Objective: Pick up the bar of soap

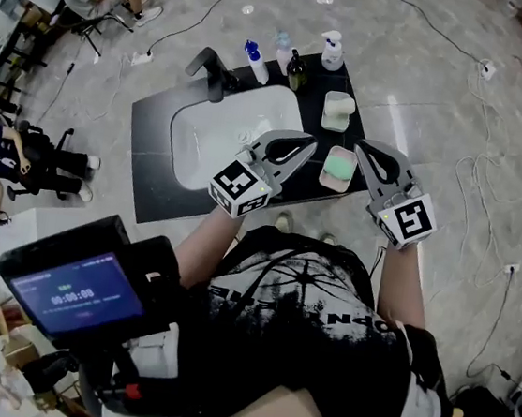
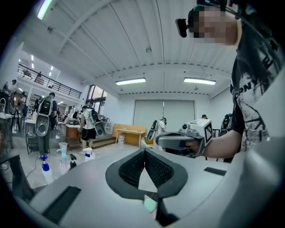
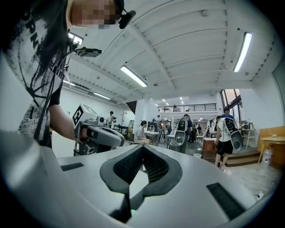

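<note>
Flanking the green bar of soap [image 1: 339,168] as seen from above, the left gripper [image 1: 308,146] and the right gripper [image 1: 362,149] are held with jaws pressed together on nothing.

screen: timer-style digits "00:00:00", blurred, shown on blue-lit screen of black handheld device [image 1: 78,297] | shirt: white block lettering printed on black T-shirt [image 1: 323,316], only "ON" made out | markers: black-and-white square codes carried on left white cube [image 1: 241,187] and right white cube [image 1: 408,220], no letters
</note>
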Demonstrator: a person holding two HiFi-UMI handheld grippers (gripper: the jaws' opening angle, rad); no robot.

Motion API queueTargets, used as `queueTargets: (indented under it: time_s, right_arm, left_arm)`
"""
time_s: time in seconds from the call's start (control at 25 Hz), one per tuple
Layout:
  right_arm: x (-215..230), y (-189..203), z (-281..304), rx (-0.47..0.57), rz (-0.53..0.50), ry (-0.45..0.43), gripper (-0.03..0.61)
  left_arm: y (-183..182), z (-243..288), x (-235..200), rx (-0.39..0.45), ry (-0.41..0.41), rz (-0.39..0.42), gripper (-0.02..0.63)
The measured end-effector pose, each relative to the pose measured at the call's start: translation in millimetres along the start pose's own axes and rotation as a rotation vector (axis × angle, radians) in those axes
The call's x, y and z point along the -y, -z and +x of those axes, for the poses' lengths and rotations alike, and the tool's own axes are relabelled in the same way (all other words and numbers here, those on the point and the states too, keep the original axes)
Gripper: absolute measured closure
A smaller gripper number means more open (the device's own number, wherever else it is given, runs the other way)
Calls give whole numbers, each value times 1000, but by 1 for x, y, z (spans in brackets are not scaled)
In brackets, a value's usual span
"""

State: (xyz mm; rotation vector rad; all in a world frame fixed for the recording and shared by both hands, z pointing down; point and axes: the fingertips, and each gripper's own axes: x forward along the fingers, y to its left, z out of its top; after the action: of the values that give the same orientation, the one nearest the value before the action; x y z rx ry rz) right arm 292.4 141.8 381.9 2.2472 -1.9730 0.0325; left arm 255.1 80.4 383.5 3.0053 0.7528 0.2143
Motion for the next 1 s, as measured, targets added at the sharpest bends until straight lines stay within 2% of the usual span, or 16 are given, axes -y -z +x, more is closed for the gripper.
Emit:
queueTargets:
  time_s: [0.44, 0.52, 0.6, 0.72, 1.0]
  right_arm:
    - [-9, 8, 3, -9, 17, -46, 561]
    - [-9, 16, 5, -34, 24, -49, 549]
    - [-10, 26, 6, -70, 28, -53, 498]
    - [-13, 39, 3, -156, 64, -54, 480]
    - [-15, 85, 11, -295, 77, -82, 419]
  left_arm:
    - [15, 8, 3, -25, 59, -47, 603]
    - [22, 10, 1, -38, 62, -56, 603]
    - [30, 12, 0, -57, 55, -62, 603]
    - [42, 16, 2, -94, 48, -75, 602]
    - [89, 26, -6, -188, 63, -173, 601]
